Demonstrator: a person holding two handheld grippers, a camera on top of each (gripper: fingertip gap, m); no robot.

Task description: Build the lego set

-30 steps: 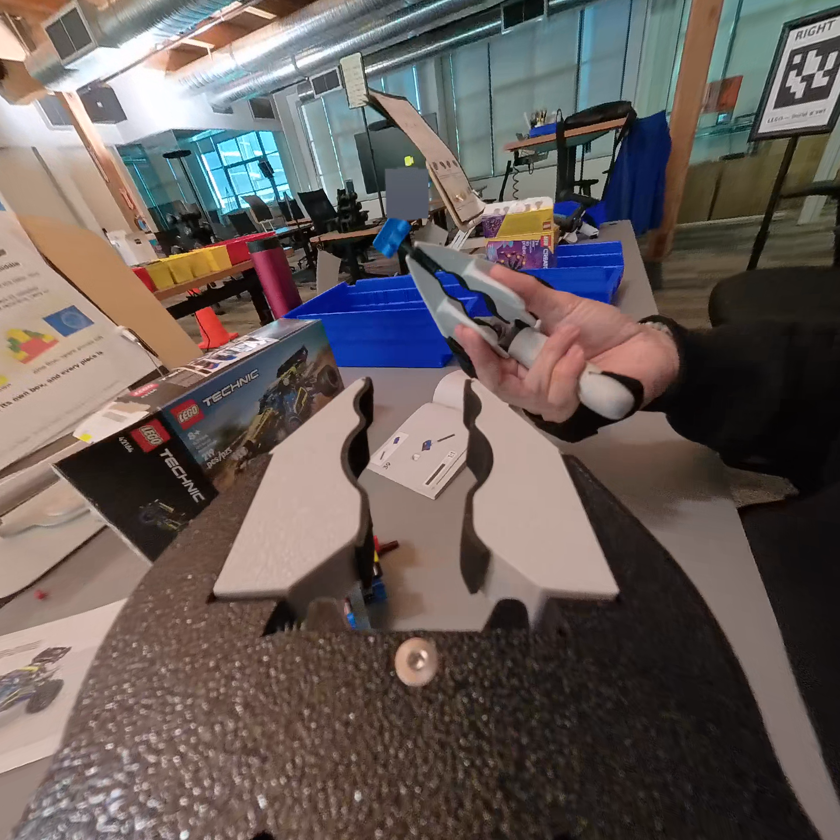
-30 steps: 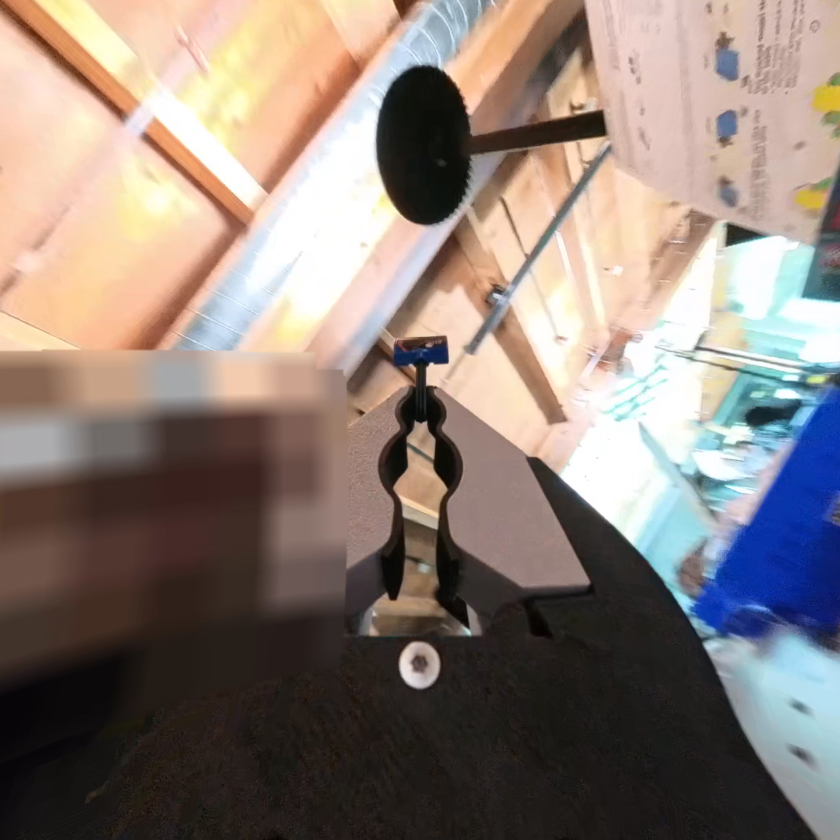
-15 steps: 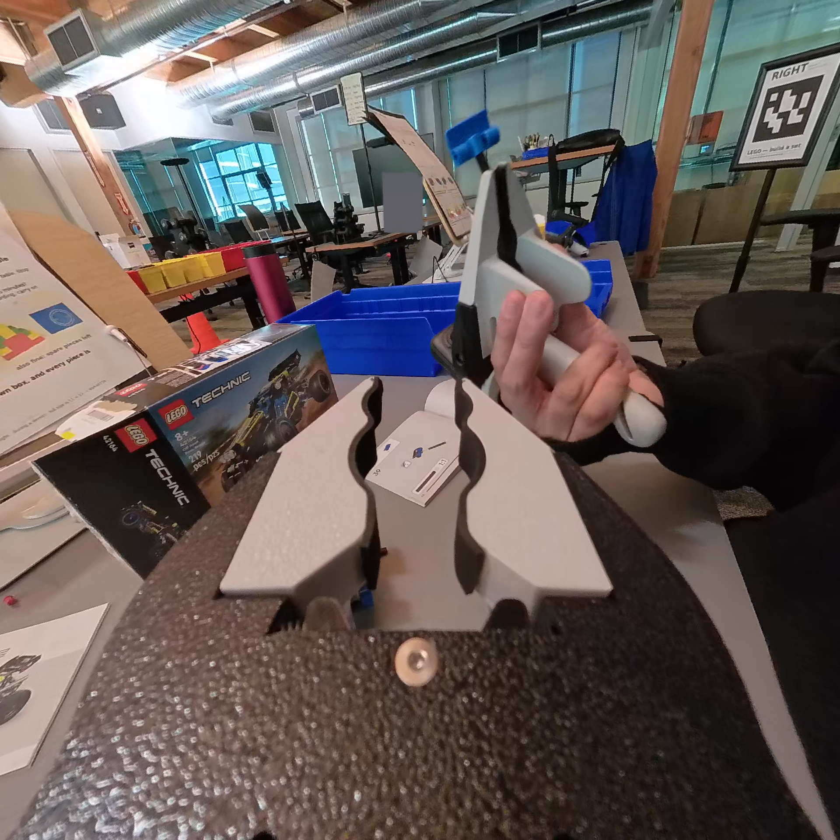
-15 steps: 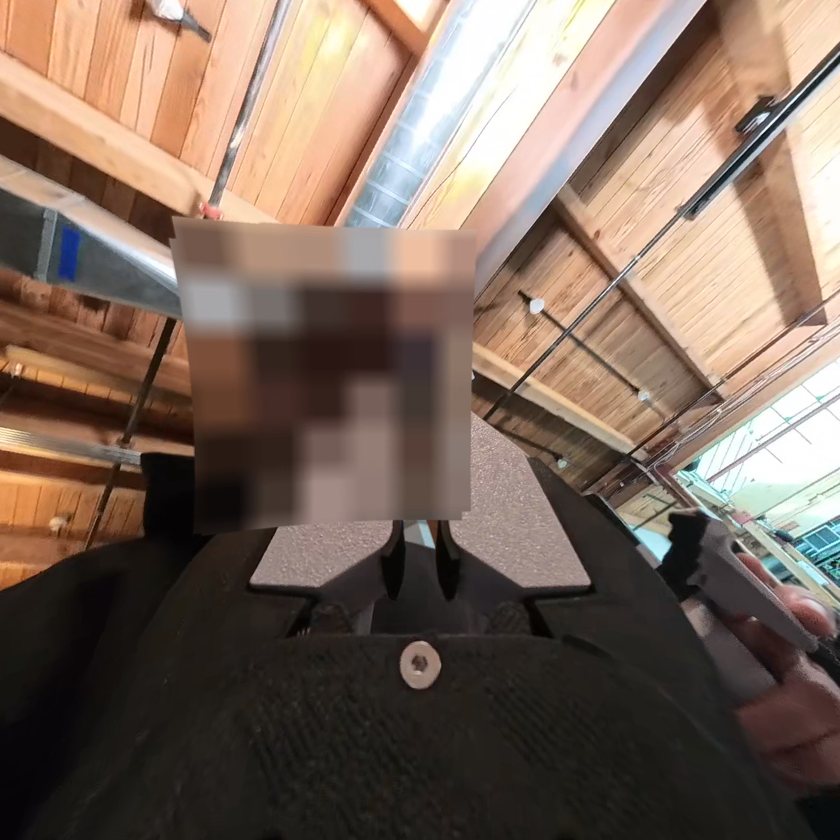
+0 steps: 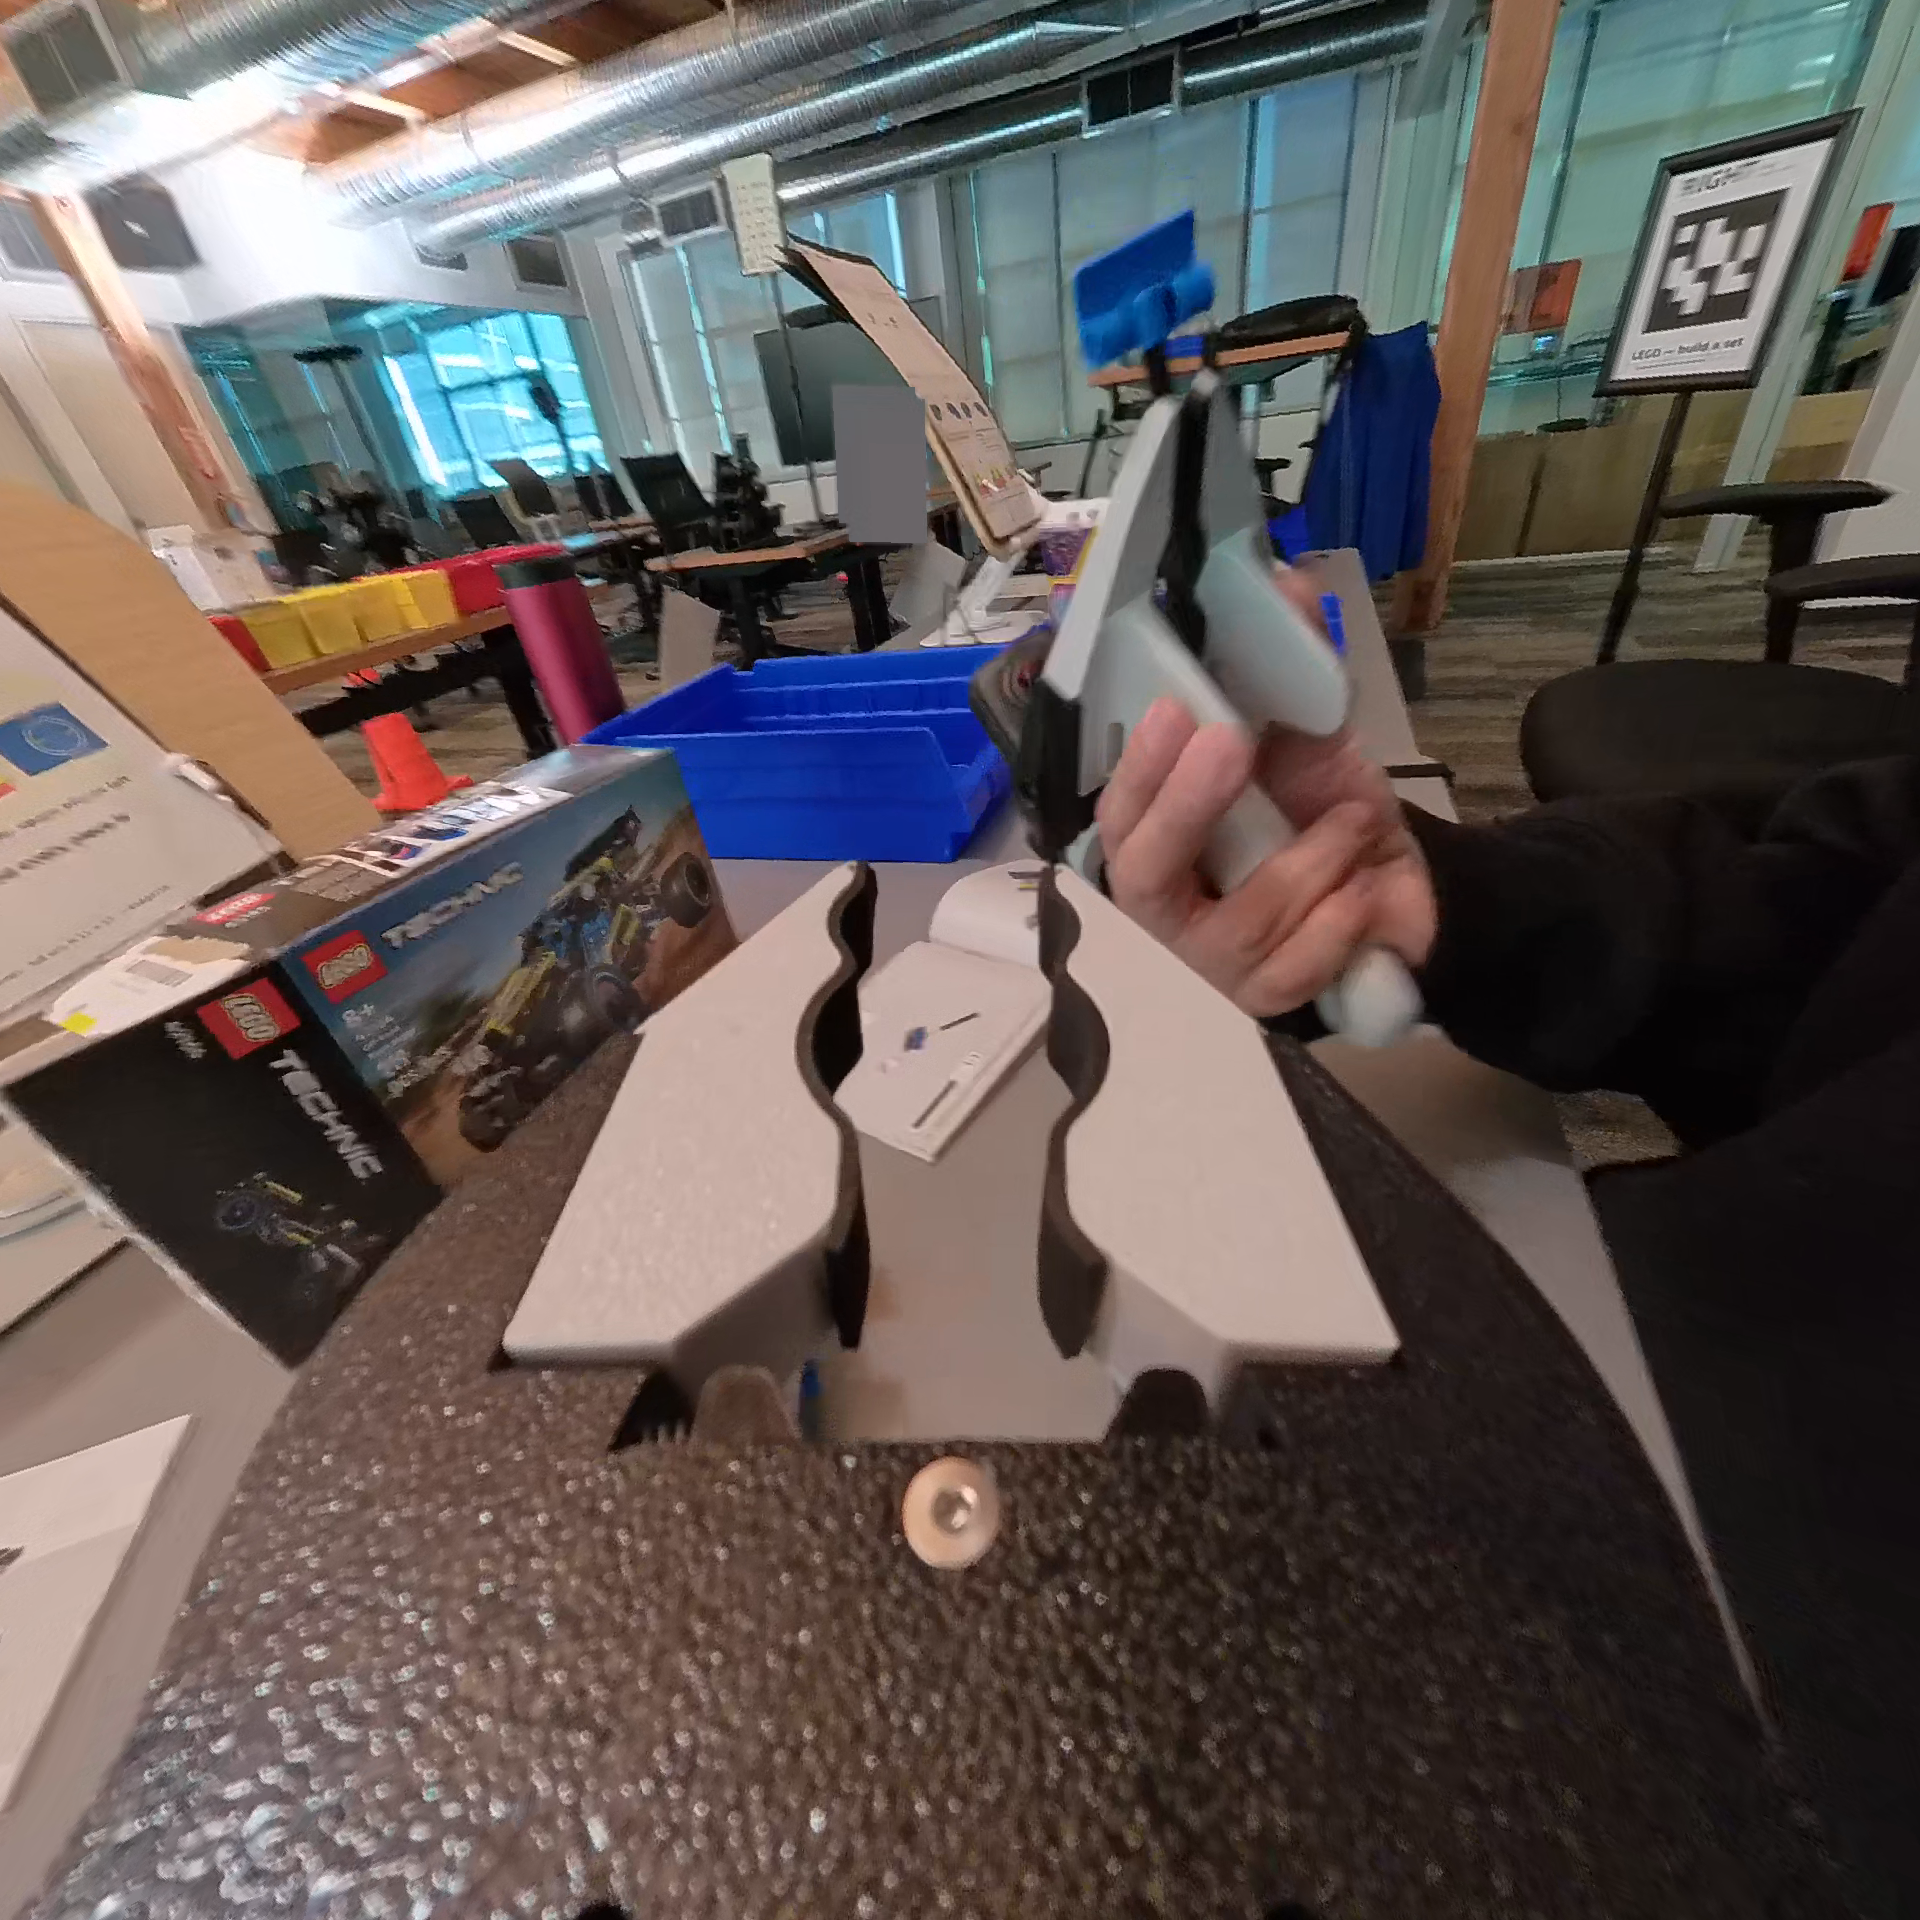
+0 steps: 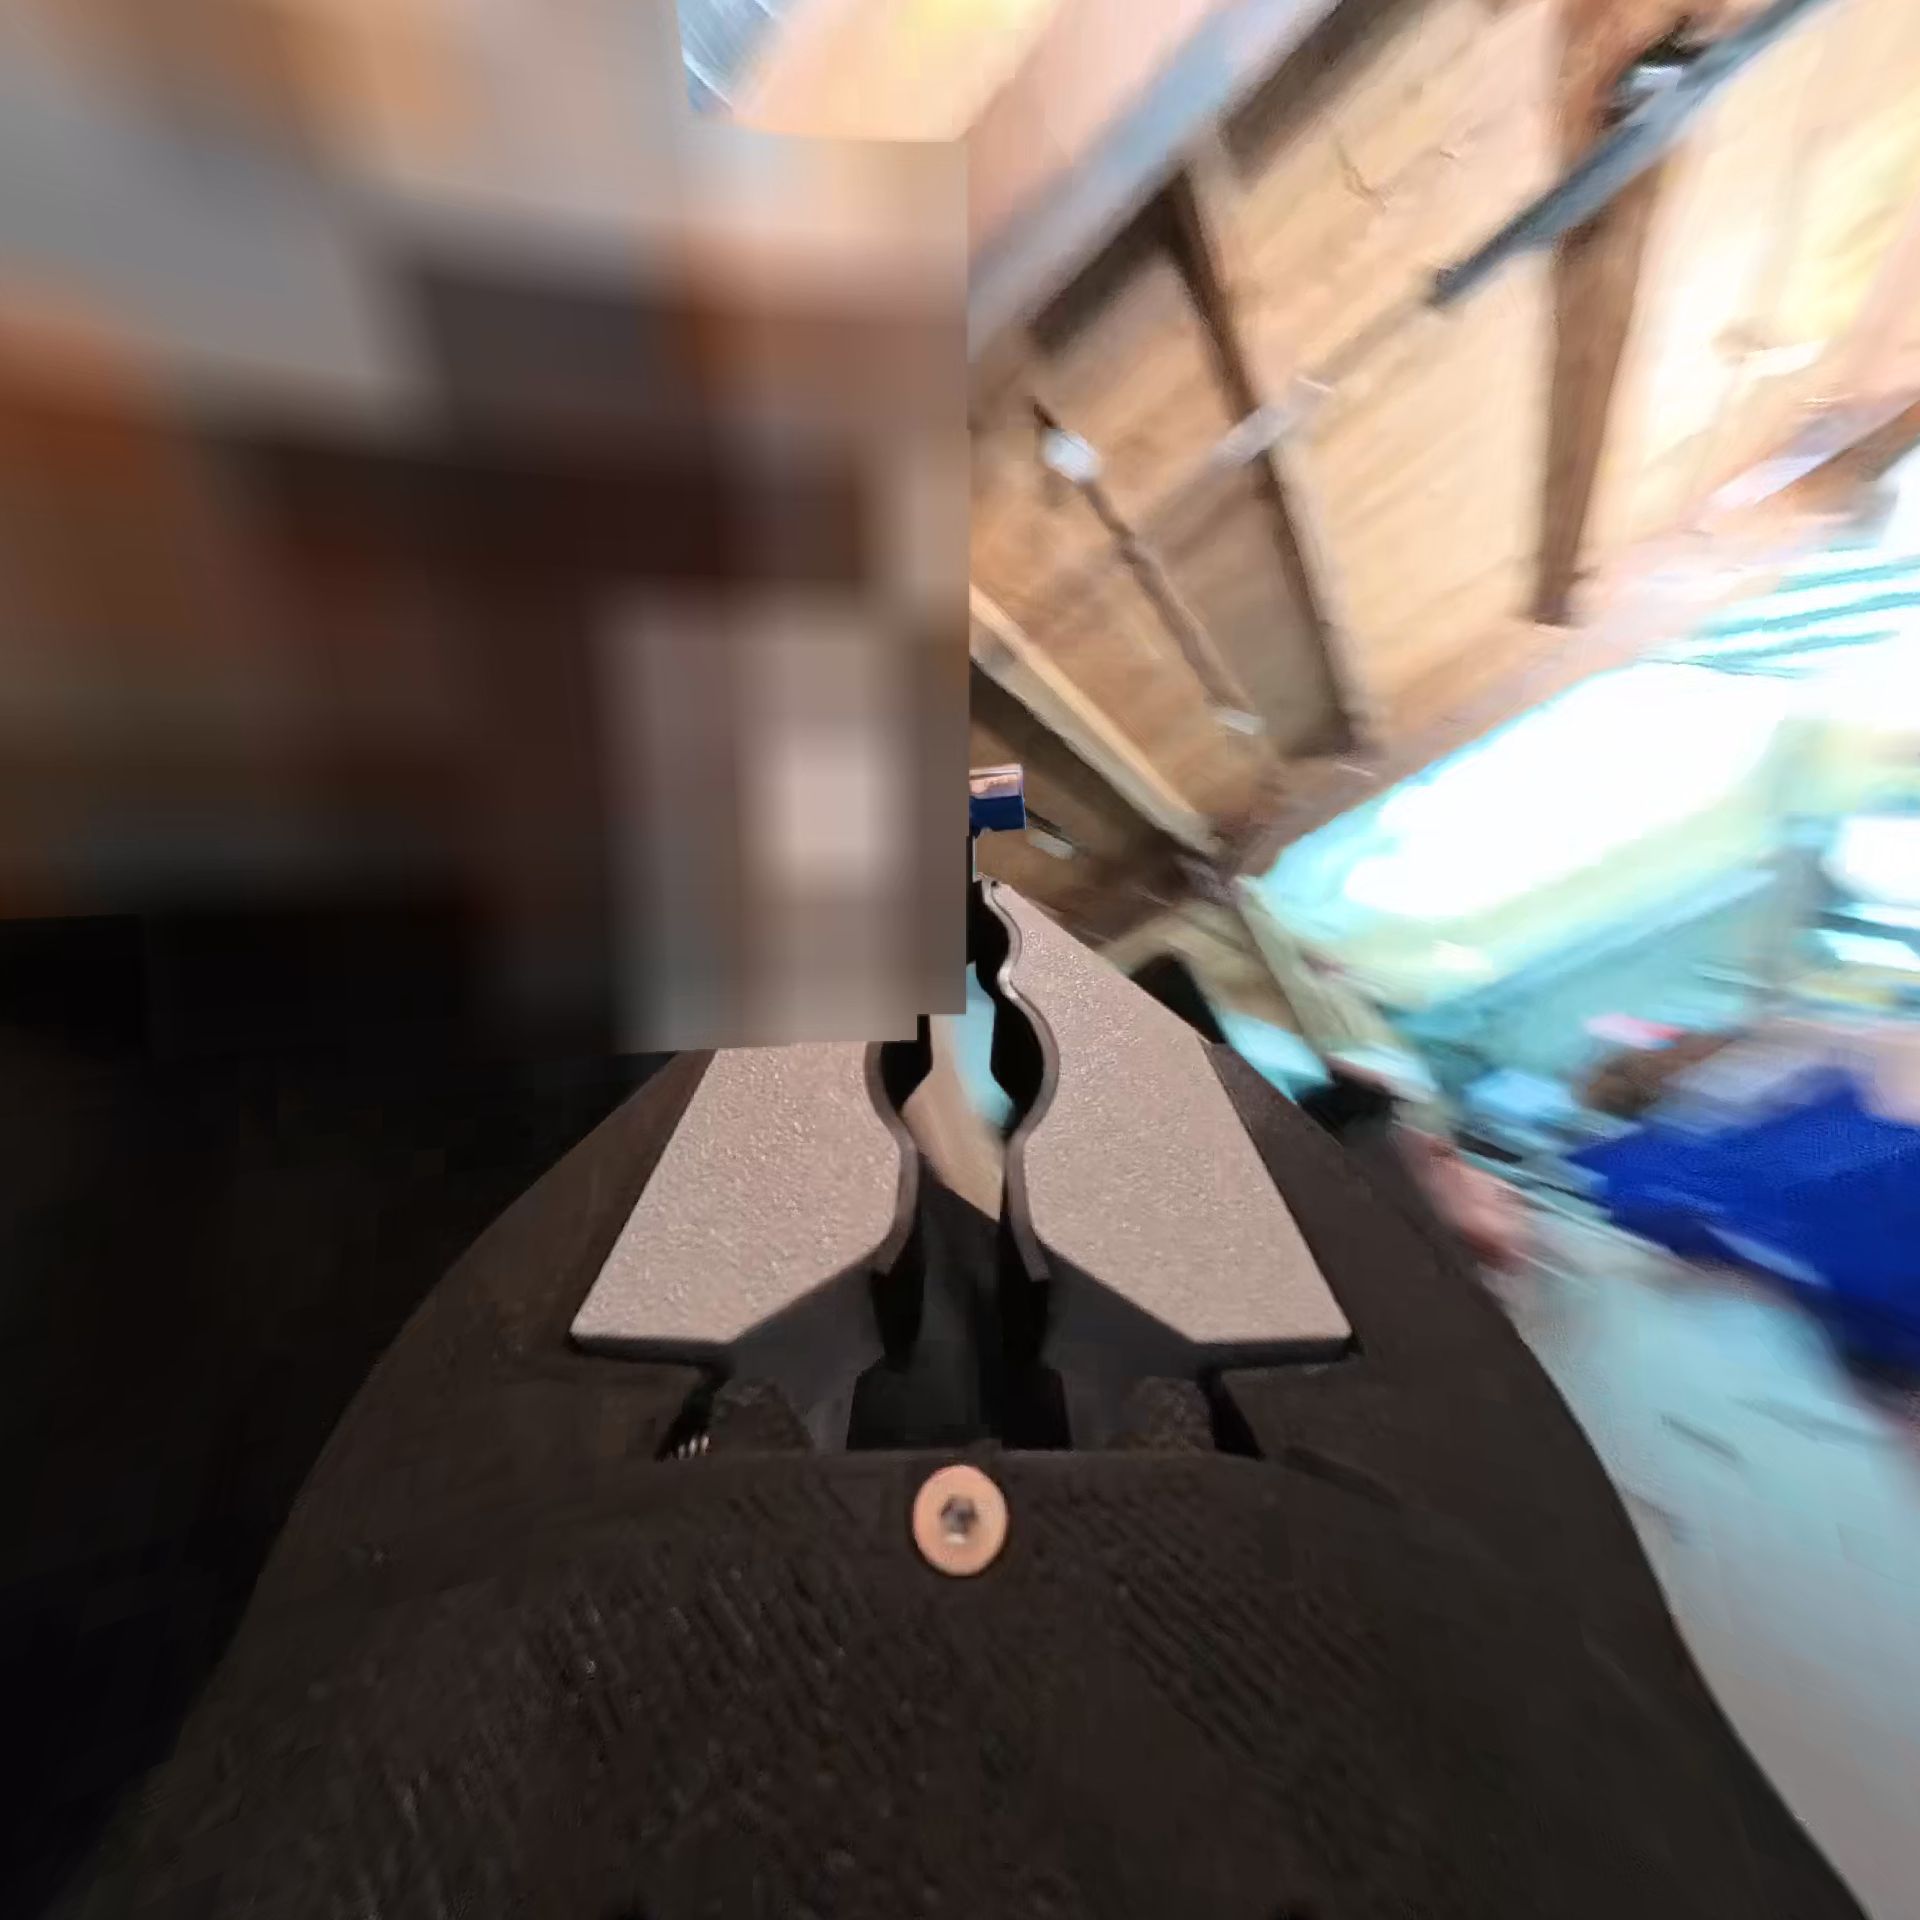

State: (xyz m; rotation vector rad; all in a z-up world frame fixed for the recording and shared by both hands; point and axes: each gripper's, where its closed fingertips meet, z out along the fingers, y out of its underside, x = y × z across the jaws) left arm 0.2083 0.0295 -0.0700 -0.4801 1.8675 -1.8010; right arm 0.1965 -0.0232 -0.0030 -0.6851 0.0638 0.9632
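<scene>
My left gripper [image 5: 951, 894] is open and empty, low over the grey table [image 5: 966, 1299]. A sliver of a small blue Lego piece [image 5: 808, 1387] shows at the base of its left finger. My right gripper [image 5: 1195, 390] is held upright in a hand, above and to the right of the left one. It is shut on a thin black axle that carries a blue Lego piece [image 5: 1138, 286] at its top. In the blurred right wrist view the right gripper [image 6: 982, 899] points at the wooden ceiling, with the blue piece [image 6: 997, 805] just past its tips.
A Lego set box [image 5: 468, 977] lies at the left. An open instruction booklet [image 5: 935, 1039] lies ahead of the left gripper, with blue bins [image 5: 831, 769] behind it. A maroon bottle [image 5: 561, 634] stands at the back left. A printed sheet [image 5: 62, 1538] lies at the near left, and a black chair [image 5: 1714, 717] is at the right.
The right gripper swung from a leftward tilt to upright, lifting the blue piece on its axle. The small pieces under the left gripper have slid almost out of sight.
</scene>
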